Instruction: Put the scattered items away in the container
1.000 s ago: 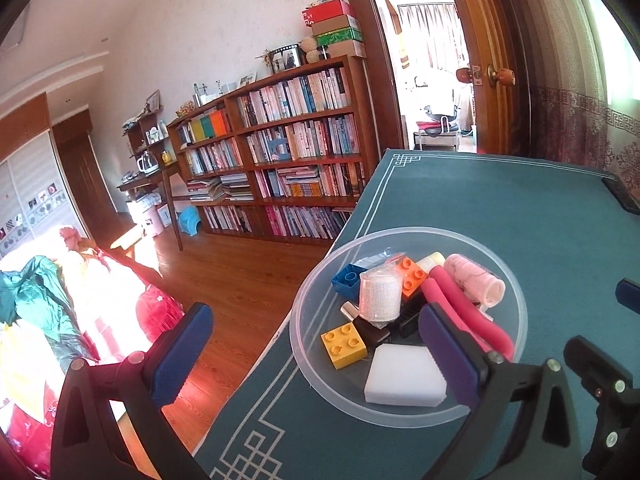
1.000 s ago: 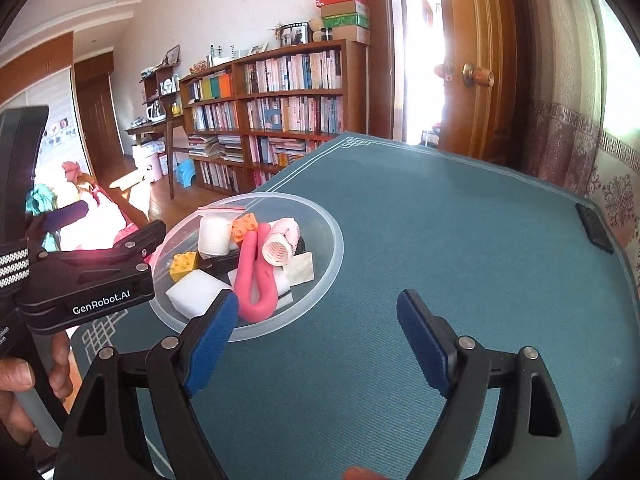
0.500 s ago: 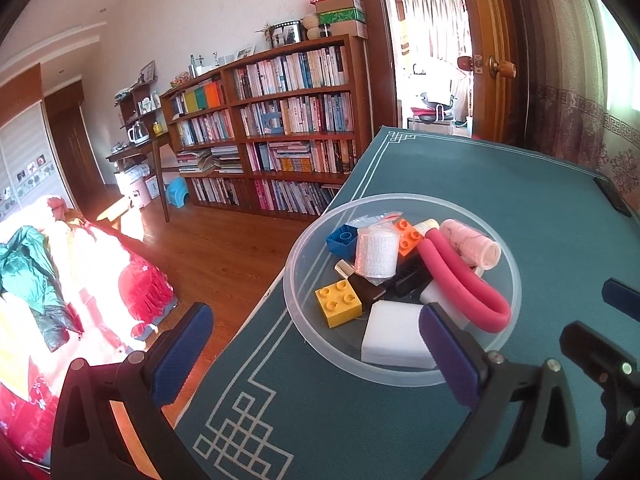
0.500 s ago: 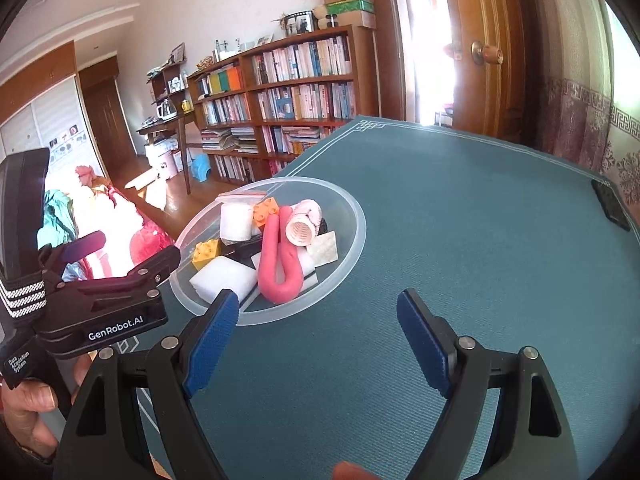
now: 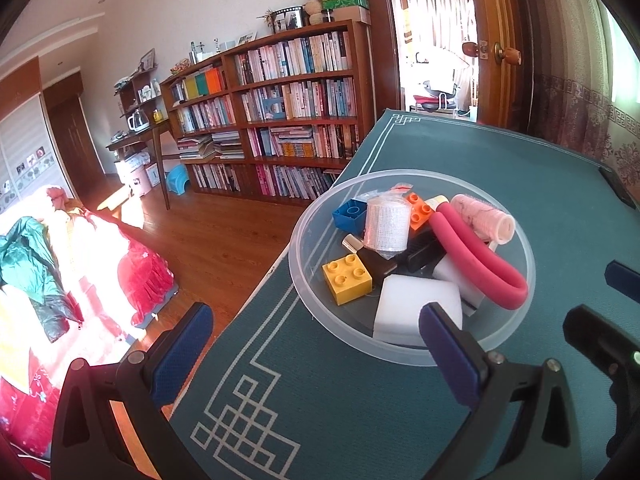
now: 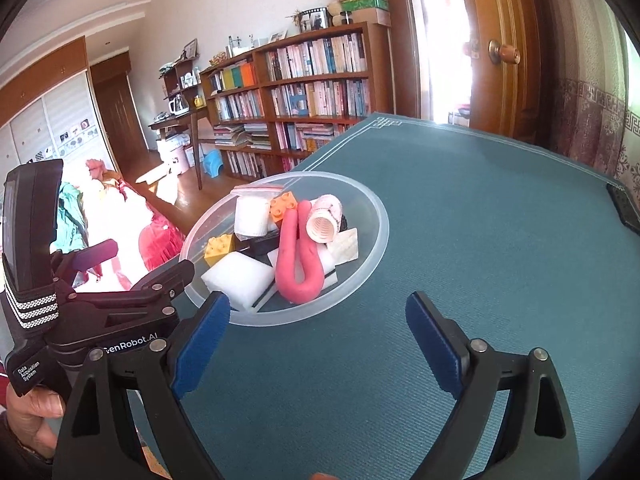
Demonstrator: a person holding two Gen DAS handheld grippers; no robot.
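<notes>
Left wrist view: the left gripper (image 5: 316, 344) stood open and empty; the clear bowl (image 5: 524, 240) of items sat ahead-right, near the table's (image 5: 520, 168) left edge.

Right wrist view: the right gripper (image 6: 318, 330) gaped empty, bowl ahead-left, left gripper nearer.

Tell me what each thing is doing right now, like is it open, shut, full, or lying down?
left gripper: open, holding nothing.
right gripper: open, holding nothing.
clear bowl: upright on the table, full of things.
pink foam tube: bent into a U, lying in the bowl.
yellow brick: studs up, in the bowl.
white sponge: lying flat in the bowl.
door: open.
</notes>
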